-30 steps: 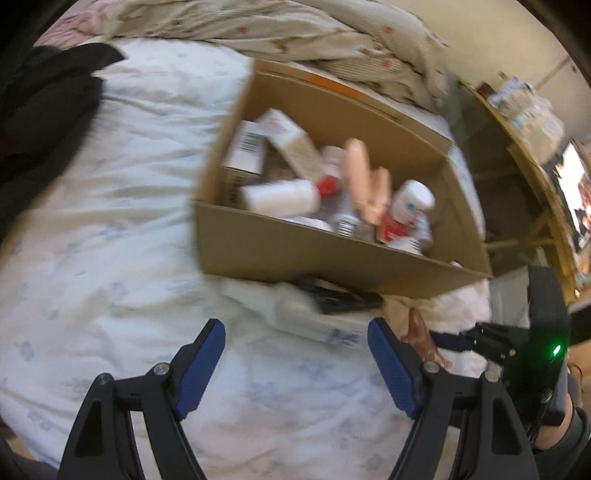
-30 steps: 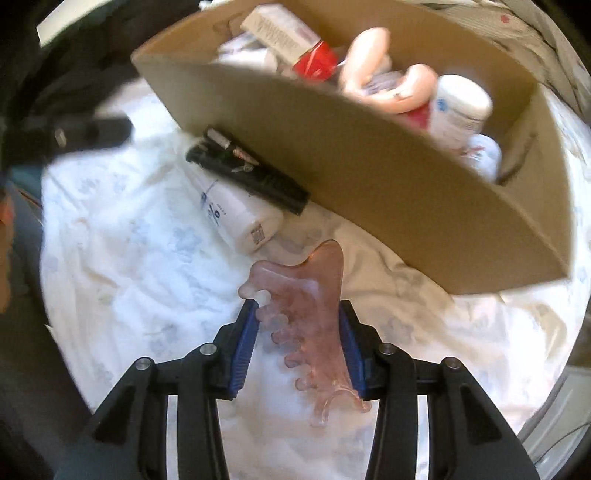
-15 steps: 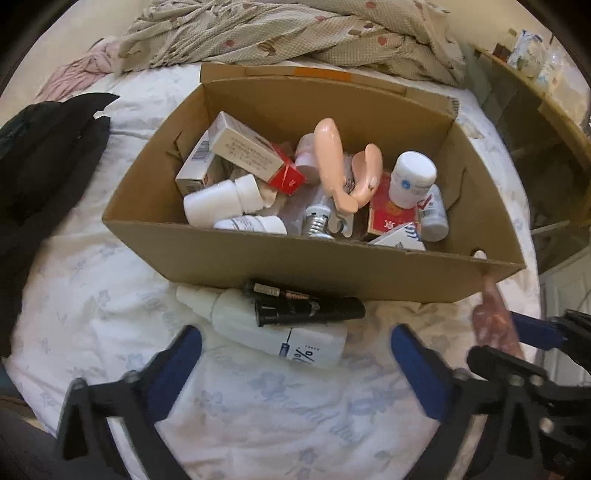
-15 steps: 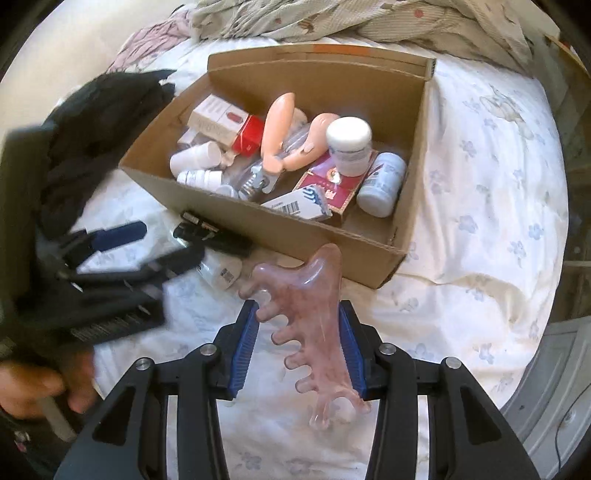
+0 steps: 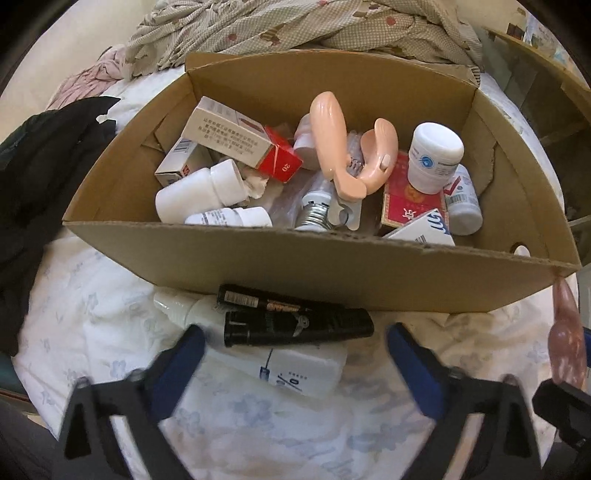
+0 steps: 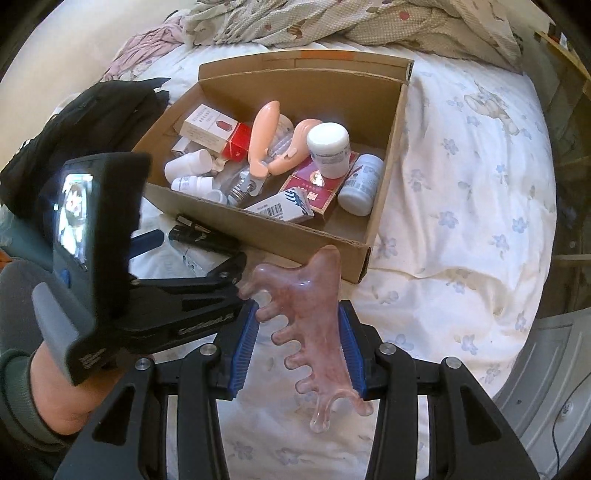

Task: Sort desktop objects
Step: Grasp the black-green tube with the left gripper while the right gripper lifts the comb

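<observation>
A cardboard box (image 5: 317, 266) (image 6: 388, 155) on the bed holds several bottles, cartons and a peach massager (image 5: 332, 147). My right gripper (image 6: 299, 343) is shut on a pink toothed massage comb (image 6: 314, 306), held above the sheet in front of the box's near right corner; the comb also shows in the left wrist view (image 5: 567, 339). My left gripper (image 5: 295, 354) is open and empty above a black tube (image 5: 295, 325) and a white bottle (image 5: 295, 369) lying against the box's front wall. The left gripper's body (image 6: 147, 295) is close on the right gripper's left.
A black garment (image 5: 44, 166) lies left of the box. A crumpled floral quilt (image 5: 314, 26) is behind it. A wooden shelf unit (image 5: 554, 92) stands at the right. The flowered sheet (image 6: 480, 184) stretches right of the box.
Both grippers have risen and pulled back, so the box's inside shows from above. The right gripper has kept the comb. The left gripper stays open over the tube and bottle.
</observation>
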### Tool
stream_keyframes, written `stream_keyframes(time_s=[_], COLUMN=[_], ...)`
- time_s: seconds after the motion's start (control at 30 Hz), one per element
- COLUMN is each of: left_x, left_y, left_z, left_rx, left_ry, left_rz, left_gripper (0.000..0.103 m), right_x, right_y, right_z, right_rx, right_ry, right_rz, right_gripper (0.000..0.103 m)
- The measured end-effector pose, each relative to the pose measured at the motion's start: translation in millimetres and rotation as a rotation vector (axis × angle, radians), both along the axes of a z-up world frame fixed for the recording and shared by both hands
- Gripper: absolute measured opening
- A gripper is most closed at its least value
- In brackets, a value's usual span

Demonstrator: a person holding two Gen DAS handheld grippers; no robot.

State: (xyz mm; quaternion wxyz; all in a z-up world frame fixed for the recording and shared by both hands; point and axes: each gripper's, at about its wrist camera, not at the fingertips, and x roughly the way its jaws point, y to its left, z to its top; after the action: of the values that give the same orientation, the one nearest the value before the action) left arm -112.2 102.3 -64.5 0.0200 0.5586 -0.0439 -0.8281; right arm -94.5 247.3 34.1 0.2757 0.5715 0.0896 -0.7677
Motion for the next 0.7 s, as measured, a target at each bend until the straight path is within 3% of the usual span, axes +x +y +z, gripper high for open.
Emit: stream_keyframes(time_s=[0.03, 0.37, 0.53, 0.7], left_x=[0.7, 22.9, 39.8, 33.5], left_y=[-0.4, -19.1, -38.1, -56.6], left_z=[1.5, 28.1, 51.8, 76.8], left_rx=[-0.010, 0.070, 0.109, 0.162], left_ry=[0.012, 0.047, 0.082, 0.136], left_rz=[-0.001, -0.061, -0.128, -0.108], left_gripper=[0.080, 0.080, 0.080, 0.080], right_x=[0.2, 3.8, 5.8, 5.2], right_y=[-1.1, -11.3, -13.5, -16.3], right_z=[-0.4, -2.6, 3.5, 17.4], right_rx=[0.002, -0.007, -0.092, -0.211], right_ry=[0.002, -0.011, -0.044, -0.078], right_rz=[0.002, 0.039, 0.063, 0.078], right_gripper=[0.048, 0.048, 0.048, 0.048])
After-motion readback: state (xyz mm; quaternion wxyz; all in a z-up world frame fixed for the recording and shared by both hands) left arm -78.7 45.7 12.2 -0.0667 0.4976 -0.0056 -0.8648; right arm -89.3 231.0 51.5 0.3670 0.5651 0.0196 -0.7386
